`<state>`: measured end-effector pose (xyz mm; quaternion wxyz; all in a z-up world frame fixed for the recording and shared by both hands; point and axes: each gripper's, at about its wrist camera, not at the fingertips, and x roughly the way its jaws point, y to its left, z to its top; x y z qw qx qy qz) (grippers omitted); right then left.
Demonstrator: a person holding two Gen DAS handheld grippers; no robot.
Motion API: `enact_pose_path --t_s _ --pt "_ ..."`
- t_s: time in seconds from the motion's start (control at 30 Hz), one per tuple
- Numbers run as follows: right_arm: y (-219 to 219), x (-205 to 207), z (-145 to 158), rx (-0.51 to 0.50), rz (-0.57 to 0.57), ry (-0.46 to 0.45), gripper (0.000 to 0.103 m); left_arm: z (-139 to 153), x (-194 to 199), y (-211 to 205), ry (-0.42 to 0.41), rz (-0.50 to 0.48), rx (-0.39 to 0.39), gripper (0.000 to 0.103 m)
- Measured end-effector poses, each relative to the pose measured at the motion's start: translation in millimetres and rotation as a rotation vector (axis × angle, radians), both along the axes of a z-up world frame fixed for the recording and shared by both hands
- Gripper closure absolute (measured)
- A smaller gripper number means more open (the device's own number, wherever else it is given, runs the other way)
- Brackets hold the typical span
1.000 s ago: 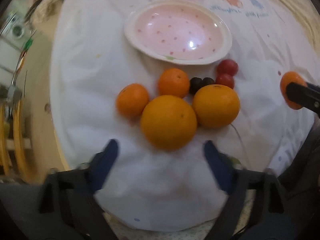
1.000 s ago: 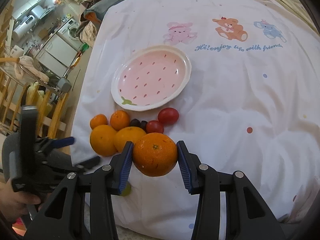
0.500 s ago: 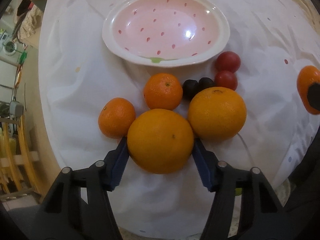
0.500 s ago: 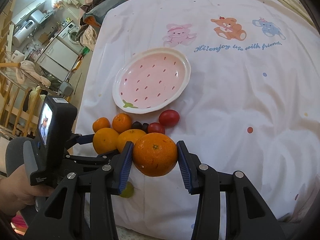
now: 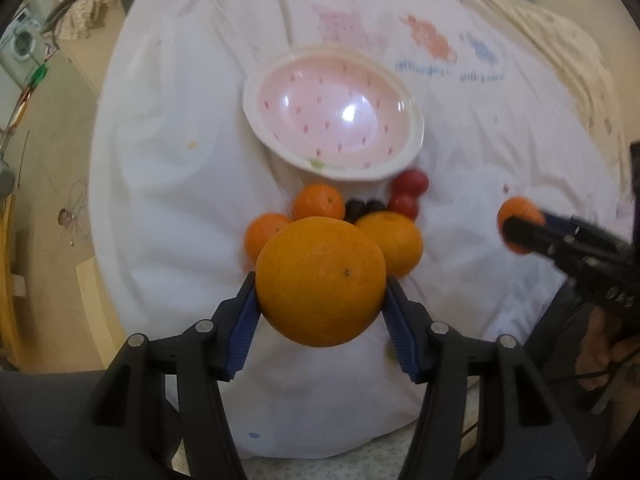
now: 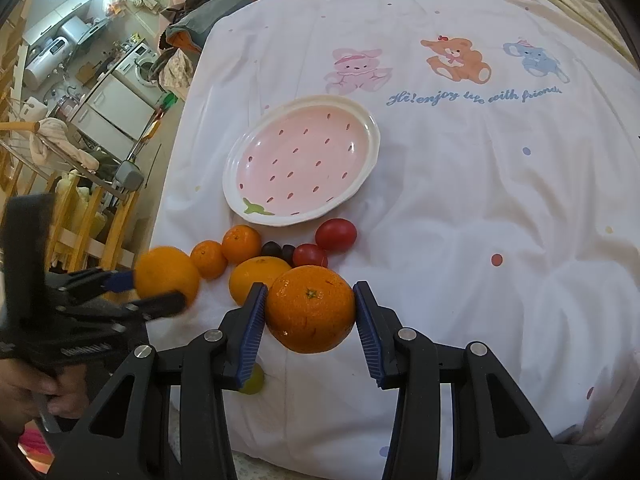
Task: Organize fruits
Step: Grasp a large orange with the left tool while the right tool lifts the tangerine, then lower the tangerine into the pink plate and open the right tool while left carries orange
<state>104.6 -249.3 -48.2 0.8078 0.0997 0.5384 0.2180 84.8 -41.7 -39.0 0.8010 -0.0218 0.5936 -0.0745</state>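
My left gripper point(image 5: 320, 304) is shut on a large orange point(image 5: 320, 280) and holds it above the cloth; it also shows in the right wrist view point(image 6: 166, 276). My right gripper point(image 6: 310, 312) is shut on another orange point(image 6: 310, 308), seen at the right of the left wrist view point(image 5: 520, 216). A pink strawberry-pattern plate point(image 6: 240, 200) lies empty on the cloth, also in the left wrist view point(image 5: 416, 140). In front of it lie one large orange point(image 6: 258, 274), two small mandarins point(image 6: 241, 243), two red tomatoes point(image 6: 335, 235) and two dark grapes point(image 6: 271, 249).
A white cloth with cartoon animals point(image 6: 480, 160) covers the table. A green grape point(image 6: 254, 380) lies near the front edge under my right gripper. The table's left edge drops to a floor with chairs and appliances point(image 6: 100, 200).
My left gripper closed around the large orange and lifted it off the cloth, pulling back from the pile. My right gripper has held its orange still.
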Motion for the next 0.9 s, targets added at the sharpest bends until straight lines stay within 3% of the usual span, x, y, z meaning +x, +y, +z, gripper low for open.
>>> enact_pose_path --t_s 0.5,0.9 --pt "-2.8 51.4 17.9 -0.019 -0.003 -0.075 0.057 25.5 73.1 17.5 -0.085 0.025 0.04 0.048" --pt "8.2 128.4 -2.2 -0.061 0.028 -0.073 0.057 -2.3 144.7 -1.2 -0.089 -0.025 0.049 0.048"
